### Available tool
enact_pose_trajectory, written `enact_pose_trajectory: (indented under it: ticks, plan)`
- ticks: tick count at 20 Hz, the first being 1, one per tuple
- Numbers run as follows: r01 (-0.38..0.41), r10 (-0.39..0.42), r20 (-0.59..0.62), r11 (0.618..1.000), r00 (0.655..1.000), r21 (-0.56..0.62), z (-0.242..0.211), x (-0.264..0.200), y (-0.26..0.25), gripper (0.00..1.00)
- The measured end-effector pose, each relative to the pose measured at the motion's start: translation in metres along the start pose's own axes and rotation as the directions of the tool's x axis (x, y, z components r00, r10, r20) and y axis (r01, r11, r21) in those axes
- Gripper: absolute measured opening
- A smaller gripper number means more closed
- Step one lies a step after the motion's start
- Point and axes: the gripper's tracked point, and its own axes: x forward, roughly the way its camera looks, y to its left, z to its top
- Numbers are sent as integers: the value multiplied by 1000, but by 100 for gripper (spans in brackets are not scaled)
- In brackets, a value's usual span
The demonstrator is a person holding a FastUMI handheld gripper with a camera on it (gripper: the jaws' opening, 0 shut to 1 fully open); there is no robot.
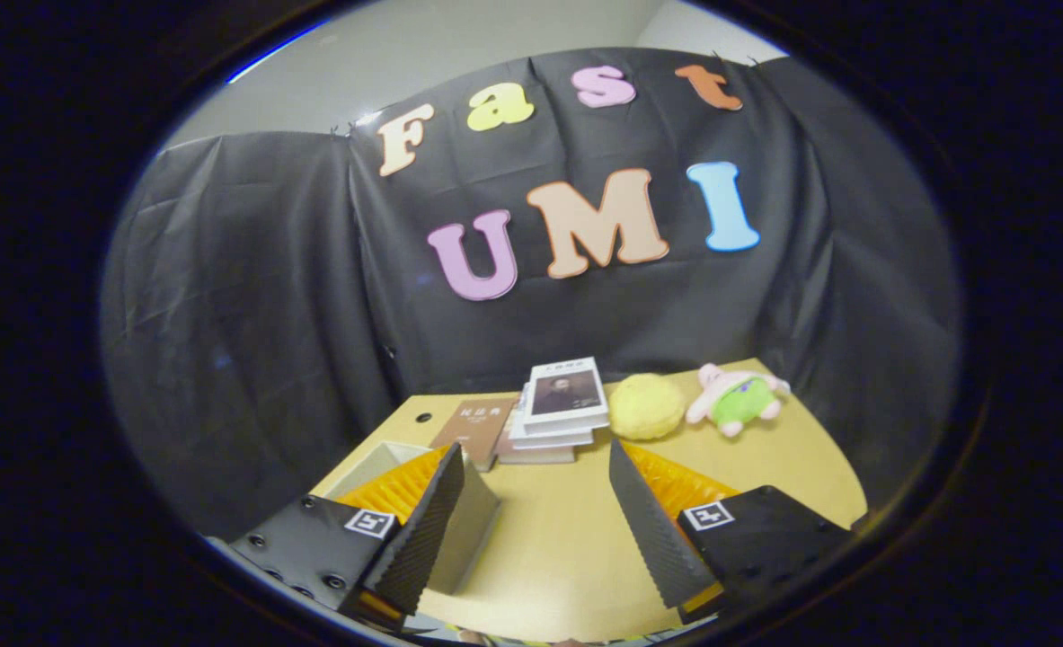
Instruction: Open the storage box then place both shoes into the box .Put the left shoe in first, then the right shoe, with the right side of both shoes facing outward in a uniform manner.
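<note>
Above the table (567,539), the gripper (535,458) hovers, fingers spread.

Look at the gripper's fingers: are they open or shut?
Open. The gripper has its fingers spread apart with bare table between them, gripping nothing.

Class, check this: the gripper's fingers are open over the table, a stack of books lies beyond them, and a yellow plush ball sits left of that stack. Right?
Not quite. The gripper view shows the yellow plush ball right of the stack of books, beside a pink plush toy. The gripper is indeed open over the table.
</note>
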Motion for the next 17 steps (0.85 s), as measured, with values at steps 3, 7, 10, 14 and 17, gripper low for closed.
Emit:
enact_pose_trajectory:
  ticks: [3, 7, 10, 14, 17]
  plan:
    - [60, -56, 87, 997, 995, -44, 13, -11, -25, 100]
    - [110, -96, 147, 990, 985, -92, 18, -21, -44, 100]
    - [132, -111, 175, 985, 978, -111, 21, -20, -52, 100]
    - [150, -128, 186, 983, 974, -110, 21, -14, -59, 100]
    - [146, -129, 188, 986, 974, -81, 24, -14, -61, 100]
